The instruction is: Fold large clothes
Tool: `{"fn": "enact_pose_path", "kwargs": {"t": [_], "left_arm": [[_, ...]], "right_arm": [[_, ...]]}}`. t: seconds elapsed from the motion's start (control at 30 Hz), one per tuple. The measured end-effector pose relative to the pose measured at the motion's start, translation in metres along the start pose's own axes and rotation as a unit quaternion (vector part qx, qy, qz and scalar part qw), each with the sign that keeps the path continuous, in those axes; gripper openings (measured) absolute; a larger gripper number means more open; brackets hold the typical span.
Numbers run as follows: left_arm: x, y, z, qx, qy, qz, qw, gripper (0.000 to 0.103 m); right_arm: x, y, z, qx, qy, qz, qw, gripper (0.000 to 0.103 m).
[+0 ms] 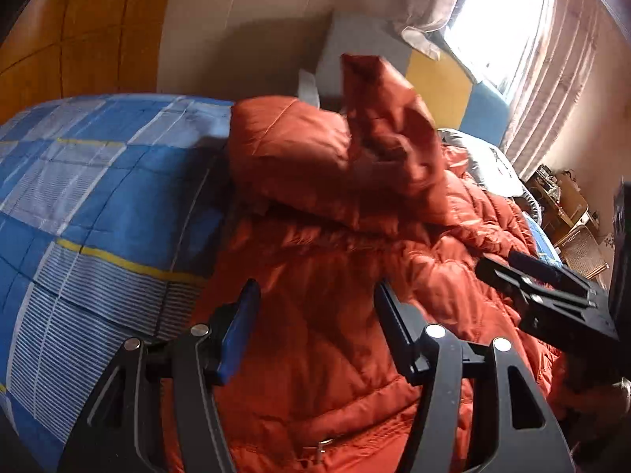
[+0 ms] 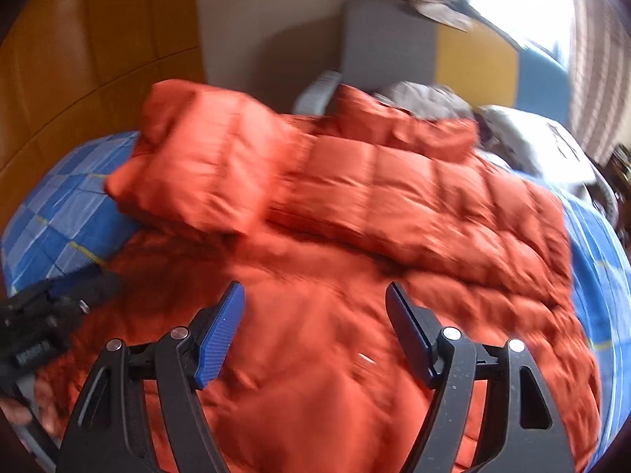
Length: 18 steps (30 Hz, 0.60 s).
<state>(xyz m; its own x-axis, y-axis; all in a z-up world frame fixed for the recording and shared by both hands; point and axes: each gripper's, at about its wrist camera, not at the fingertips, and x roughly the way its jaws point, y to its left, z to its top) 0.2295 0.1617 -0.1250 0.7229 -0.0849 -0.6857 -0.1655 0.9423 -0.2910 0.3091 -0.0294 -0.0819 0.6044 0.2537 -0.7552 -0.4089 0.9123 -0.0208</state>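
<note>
A large orange quilted down jacket (image 1: 315, 276) lies spread on a bed with a blue checked cover (image 1: 90, 197); it also shows in the right wrist view (image 2: 374, 213). One sleeve (image 1: 382, 118) is up in the air and blurred. In the right wrist view both sleeves (image 2: 205, 165) lie folded across the body. My left gripper (image 1: 315, 303) is open and empty just above the jacket's lower body. My right gripper (image 2: 315, 307) is open and empty above the jacket; it also shows in the left wrist view (image 1: 524, 272). The left gripper shows at the left edge of the right wrist view (image 2: 71, 299).
A grey, yellow and blue headboard (image 1: 434, 75) stands behind the bed. A grey garment (image 2: 524, 138) lies by the pillows. A bright window with curtains (image 1: 532, 39) is at the right, an orange wooden wardrobe (image 1: 79, 27) at the left, and a cluttered side table (image 1: 568, 205) beside the bed.
</note>
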Motion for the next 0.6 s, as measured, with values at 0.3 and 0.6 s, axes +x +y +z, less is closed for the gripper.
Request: {"fn": "enact_pose_path", "kwargs": {"t": [0.3, 0.6], "left_arm": [[0.010, 0.010, -0.004, -0.012, 0.011, -0.001, 0.9999, 0.060], [0.010, 0.005, 0.002, 0.001, 0.010, -0.003, 0.9999, 0.061]], "right_arm": [[0.019, 0.052, 0.031, -0.041, -0.025, -0.001, 0.999, 0.073], [0.018, 0.007, 0.047, 0.064, -0.019, 0.034, 0.997, 0.013]]}}
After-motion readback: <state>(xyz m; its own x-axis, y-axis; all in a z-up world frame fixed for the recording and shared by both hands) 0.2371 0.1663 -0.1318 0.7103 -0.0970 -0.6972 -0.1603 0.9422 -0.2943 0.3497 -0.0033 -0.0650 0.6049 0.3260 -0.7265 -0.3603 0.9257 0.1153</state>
